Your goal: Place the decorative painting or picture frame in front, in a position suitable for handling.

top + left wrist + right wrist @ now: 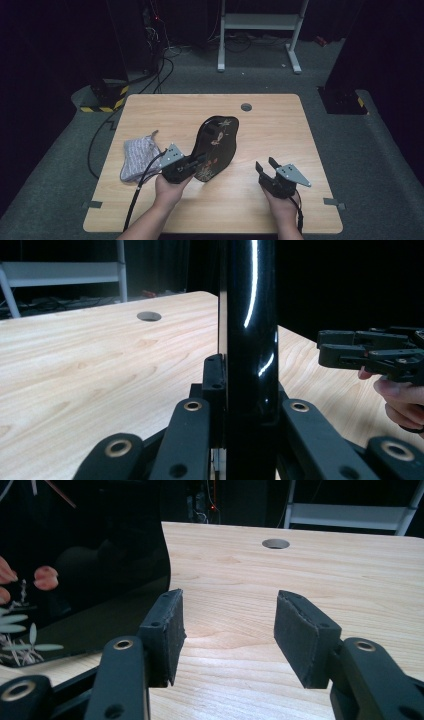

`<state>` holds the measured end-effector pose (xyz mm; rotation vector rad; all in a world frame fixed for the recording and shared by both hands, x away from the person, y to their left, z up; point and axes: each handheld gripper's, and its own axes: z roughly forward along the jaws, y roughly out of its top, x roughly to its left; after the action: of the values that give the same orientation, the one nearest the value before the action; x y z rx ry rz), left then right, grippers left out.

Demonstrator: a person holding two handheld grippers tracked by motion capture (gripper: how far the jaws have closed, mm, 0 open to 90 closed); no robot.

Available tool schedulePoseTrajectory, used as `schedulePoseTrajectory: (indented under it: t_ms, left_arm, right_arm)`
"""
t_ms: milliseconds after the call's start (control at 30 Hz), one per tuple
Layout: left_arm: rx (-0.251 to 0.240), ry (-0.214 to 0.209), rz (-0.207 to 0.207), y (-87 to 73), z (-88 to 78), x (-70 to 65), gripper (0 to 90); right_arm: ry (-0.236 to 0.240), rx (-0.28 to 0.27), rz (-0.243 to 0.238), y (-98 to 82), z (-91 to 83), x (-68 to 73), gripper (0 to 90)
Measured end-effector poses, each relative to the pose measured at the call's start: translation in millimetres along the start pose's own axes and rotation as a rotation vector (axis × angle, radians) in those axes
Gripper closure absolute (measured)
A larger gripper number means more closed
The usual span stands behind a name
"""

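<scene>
A glossy black lacquered tray (216, 145) with painted flowers and leaves stands tilted on its edge at the middle of the table. My left gripper (196, 161) is shut on the tray's near rim; in the left gripper view the black rim (248, 340) rises edge-on between the jaws. My right gripper (266, 166) hovers low over the wood to the right of the tray, open, nothing between its pads (165, 630). The tray's shiny face (80, 580) shows at the left of the right gripper view.
A folded grey patterned cloth (139, 157) lies at the table's left. A round cable hole (246, 106) sits near the far edge. Bare wooden table (270, 130) lies right of the tray. A white metal stand (260, 30) is beyond the table.
</scene>
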<state>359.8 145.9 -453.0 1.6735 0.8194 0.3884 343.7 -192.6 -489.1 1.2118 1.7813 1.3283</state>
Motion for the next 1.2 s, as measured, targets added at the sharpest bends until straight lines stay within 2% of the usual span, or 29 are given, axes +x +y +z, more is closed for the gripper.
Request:
schedulePoseTrajectory:
  t_ms: [167,267,367,433,567,667,800,867,1033,1200]
  left_arm:
    - [-0.018,-0.021,0.002,-7.0,0.3,-8.5,80.6]
    - [-0.023,-0.022,0.008,-9.7,-0.8,-9.2,80.4]
    - [-0.034,-0.026,-0.019,-14.9,-2.5,-6.1,80.2]
    - [-0.034,-0.027,0.002,-17.0,-3.9,-6.6,80.1]
    - [-0.040,-0.027,0.003,-18.8,-4.9,-6.5,79.8]
    - [-0.028,-0.024,0.026,-19.3,-5.1,-7.2,78.4]
    - [-0.005,-0.031,0.024,-21.7,-3.9,-5.1,70.6]
    - [0.005,-0.035,0.037,-22.9,-3.6,-5.5,66.2]
    - [0.015,-0.018,0.060,-26.0,-6.5,-6.7,52.2]
    - [0.044,0.012,0.082,-35.6,-12.3,-6.2,38.4]
  right_arm:
    - [0.003,0.004,0.003,-0.9,1.4,2.4,45.5]
    - [0.004,0.009,0.003,-1.7,1.8,2.7,45.5]
    - [0.002,0.012,0.002,-2.6,1.8,2.9,45.5]
    - [0.002,0.016,0.003,-3.1,1.8,3.3,45.5]
    - [0.004,0.016,-0.005,-3.4,1.6,4.6,45.4]
    - [0.006,0.019,-0.008,-3.6,1.6,6.1,45.4]
    - [0.010,0.022,-0.019,-3.8,2.5,7.5,45.4]
    - [0.011,0.023,-0.020,-4.0,3.0,7.9,45.4]
    - [0.013,0.027,-0.026,-4.4,3.8,10.0,45.4]
    - [0.015,0.026,-0.034,-4.2,3.6,11.0,45.3]
